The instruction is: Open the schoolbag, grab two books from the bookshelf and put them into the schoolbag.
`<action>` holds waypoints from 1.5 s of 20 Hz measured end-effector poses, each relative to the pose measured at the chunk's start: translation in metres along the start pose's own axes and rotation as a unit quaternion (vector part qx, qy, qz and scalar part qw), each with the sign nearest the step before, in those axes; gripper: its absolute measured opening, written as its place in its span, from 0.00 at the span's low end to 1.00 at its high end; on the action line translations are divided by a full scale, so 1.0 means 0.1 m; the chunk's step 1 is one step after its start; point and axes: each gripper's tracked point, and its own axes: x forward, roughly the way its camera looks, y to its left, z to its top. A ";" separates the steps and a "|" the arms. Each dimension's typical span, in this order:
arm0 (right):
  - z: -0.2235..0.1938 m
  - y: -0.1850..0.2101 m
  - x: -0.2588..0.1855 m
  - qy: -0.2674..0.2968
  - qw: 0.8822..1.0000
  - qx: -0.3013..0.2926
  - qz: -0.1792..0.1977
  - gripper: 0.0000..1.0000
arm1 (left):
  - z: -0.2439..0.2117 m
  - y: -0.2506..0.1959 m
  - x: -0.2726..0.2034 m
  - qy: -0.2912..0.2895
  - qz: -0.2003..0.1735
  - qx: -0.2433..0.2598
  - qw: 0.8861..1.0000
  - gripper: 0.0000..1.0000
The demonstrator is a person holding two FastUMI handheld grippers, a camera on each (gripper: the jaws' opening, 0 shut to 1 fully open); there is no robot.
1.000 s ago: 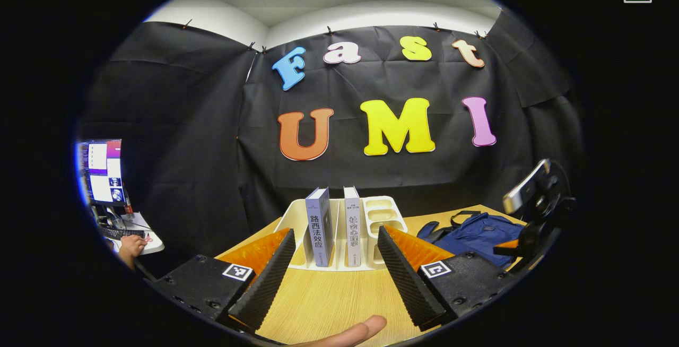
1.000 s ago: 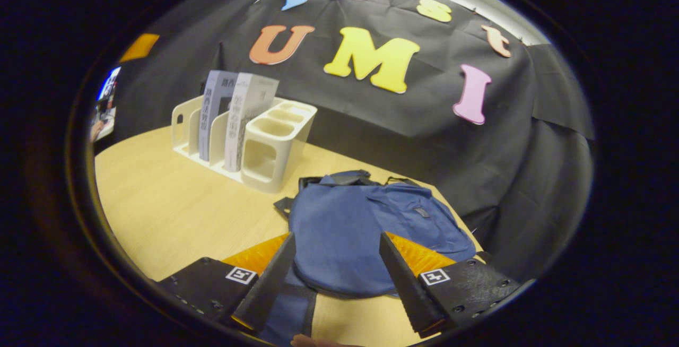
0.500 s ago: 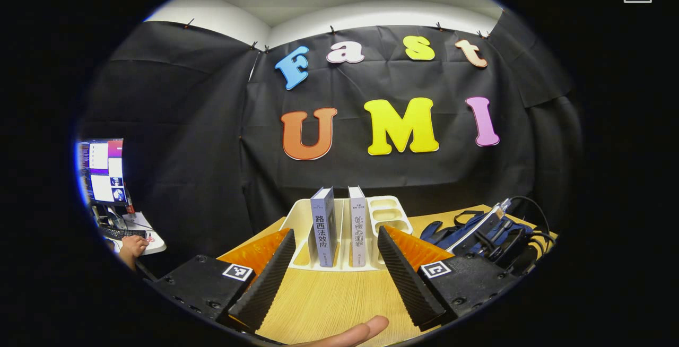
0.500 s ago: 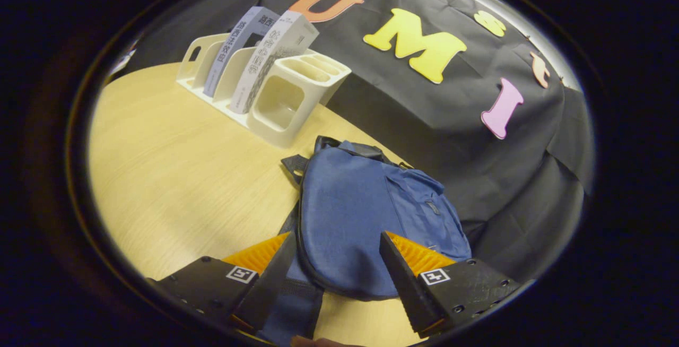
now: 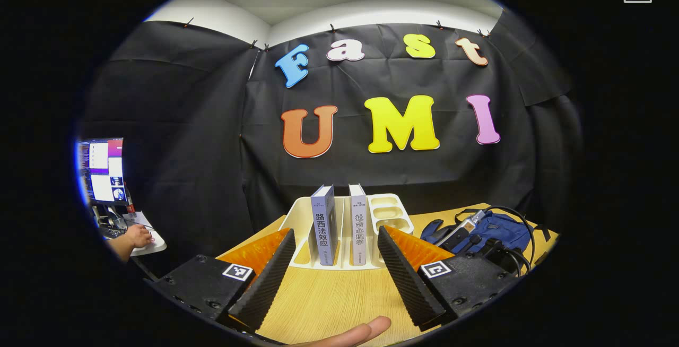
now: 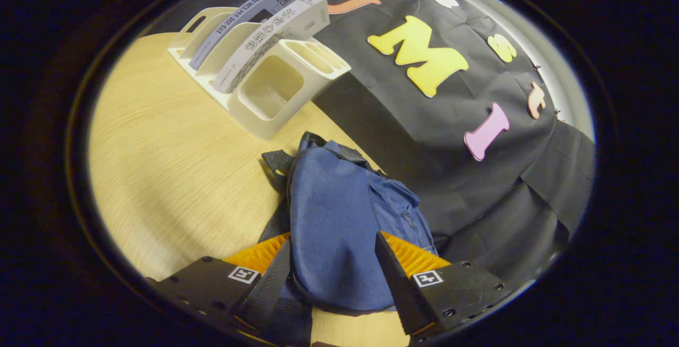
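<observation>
The navy schoolbag (image 6: pixel 339 230) lies flat and zipped on the tabletop (image 6: pixel 175 166), beneath my right tongs (image 6: pixel 331 283), spread wide. Two grey books (image 5: pixel 324 225) stand upright in one white bookshelf (image 5: pixel 390 214), ahead of my left tongs (image 5: pixel 331 278), also spread and empty.

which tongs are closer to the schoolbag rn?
Right. The right tongs hang open just over the schoolbag; the left tongs face the bookshelf, schoolbag off to their right.

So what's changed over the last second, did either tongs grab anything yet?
Nothing grabbed. The right tongs have dropped and tipped down over the schoolbag, open, the bag now between their fingers. The left tongs stayed open, facing the two books in the bookshelf.
</observation>
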 end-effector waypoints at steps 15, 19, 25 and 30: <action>0.20 -0.25 0.42 -0.009 0.999 0.040 0.002 0.22 | -0.08 0.10 0.06 0.011 0.011 -0.012 1.000 0.99; 0.34 -0.41 0.46 -0.025 0.994 0.100 0.030 0.10 | -0.16 0.21 0.20 0.012 0.048 0.010 0.999 0.99; 0.49 -0.84 0.48 -0.047 0.979 0.173 0.099 0.08 | -0.29 0.07 0.33 0.035 0.039 -0.020 0.998 0.99; 0.55 -1.47 0.53 -0.077 0.970 0.207 0.101 0.08 | -0.55 -0.06 0.54 0.098 -0.009 -0.061 0.993 0.99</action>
